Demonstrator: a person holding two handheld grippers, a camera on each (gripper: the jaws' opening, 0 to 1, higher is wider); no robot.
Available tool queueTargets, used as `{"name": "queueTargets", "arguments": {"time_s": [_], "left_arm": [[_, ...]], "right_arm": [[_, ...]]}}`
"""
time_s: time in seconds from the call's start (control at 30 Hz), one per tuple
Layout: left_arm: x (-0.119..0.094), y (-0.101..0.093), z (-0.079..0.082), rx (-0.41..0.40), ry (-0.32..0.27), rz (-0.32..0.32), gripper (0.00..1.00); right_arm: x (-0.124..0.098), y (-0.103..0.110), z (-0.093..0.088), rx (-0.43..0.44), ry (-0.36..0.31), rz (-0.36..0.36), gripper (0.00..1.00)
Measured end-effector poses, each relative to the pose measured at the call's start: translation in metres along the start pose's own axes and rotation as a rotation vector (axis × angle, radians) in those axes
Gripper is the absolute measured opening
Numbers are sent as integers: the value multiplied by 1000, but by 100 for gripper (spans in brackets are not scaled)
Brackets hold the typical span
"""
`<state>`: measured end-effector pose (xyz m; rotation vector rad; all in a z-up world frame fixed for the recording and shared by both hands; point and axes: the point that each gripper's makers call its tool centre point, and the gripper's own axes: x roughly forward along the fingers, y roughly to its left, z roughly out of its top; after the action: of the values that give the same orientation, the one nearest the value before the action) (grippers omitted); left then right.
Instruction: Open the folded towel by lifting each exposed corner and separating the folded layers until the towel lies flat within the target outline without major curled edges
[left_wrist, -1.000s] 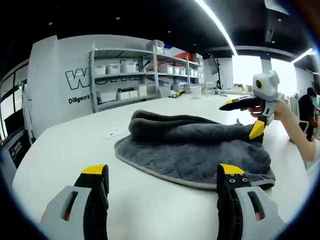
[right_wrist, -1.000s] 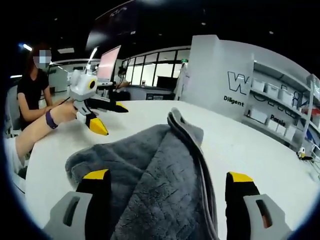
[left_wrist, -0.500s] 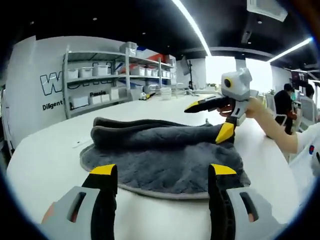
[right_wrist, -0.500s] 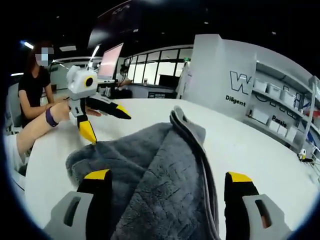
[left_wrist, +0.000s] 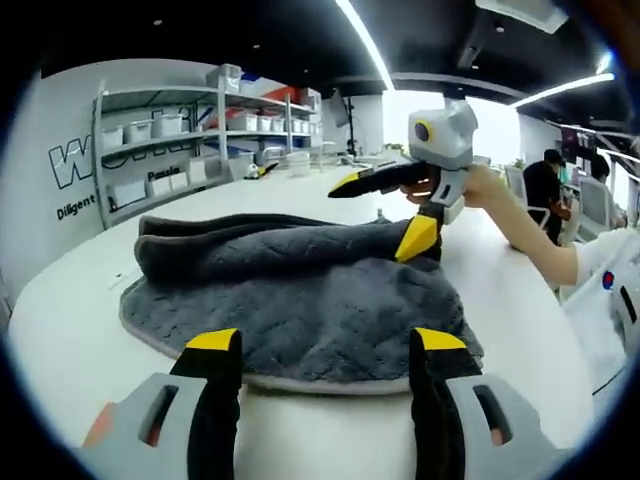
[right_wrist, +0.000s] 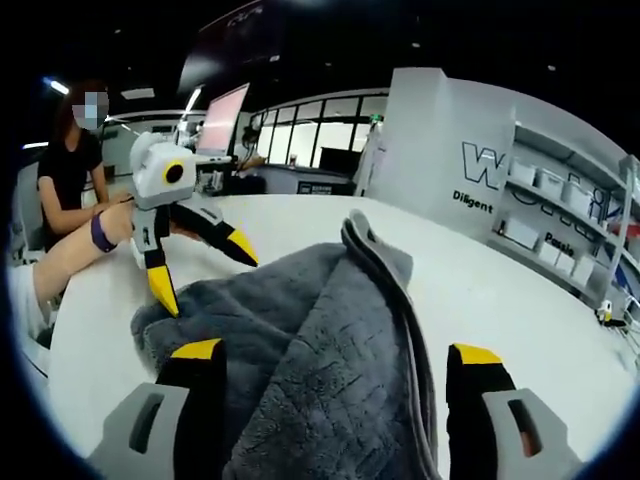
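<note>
**Towel folded on the bench**

Bench (left_wrist: 70, 300) carries the grey towel (left_wrist: 300, 300), folded double, ahead of you. Your left gripper (right_wrist: 200, 270) spreads its jaws over one corner; your right gripper (left_wrist: 385, 215) hangs released at the opposite end.

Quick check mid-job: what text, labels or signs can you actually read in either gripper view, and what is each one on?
"W", then cut-off large outlined letters: white wall, partly hidden by the shelving.
"Diligent": same wall, below the big letters, in both views.
"Passio", partly hidden: wall behind the shelving.
Storage bins: any labels too small to read.
Grey towel, left gripper, right gripper: no text.
</note>
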<state>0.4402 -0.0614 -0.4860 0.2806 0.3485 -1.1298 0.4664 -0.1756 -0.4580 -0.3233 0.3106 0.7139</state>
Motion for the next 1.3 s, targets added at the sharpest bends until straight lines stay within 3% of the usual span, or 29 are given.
{"name": "queueTargets", "arguments": {"time_s": [0.4,1.3], "left_arm": [[5,-5,-6,-32,54,-24,58],[2,-2,-4,-41,59,-33,52]], "right_arm": [[-6,-5,0,-4,4,0,91],[-8,-9,3,-11,13,0,90]]}}
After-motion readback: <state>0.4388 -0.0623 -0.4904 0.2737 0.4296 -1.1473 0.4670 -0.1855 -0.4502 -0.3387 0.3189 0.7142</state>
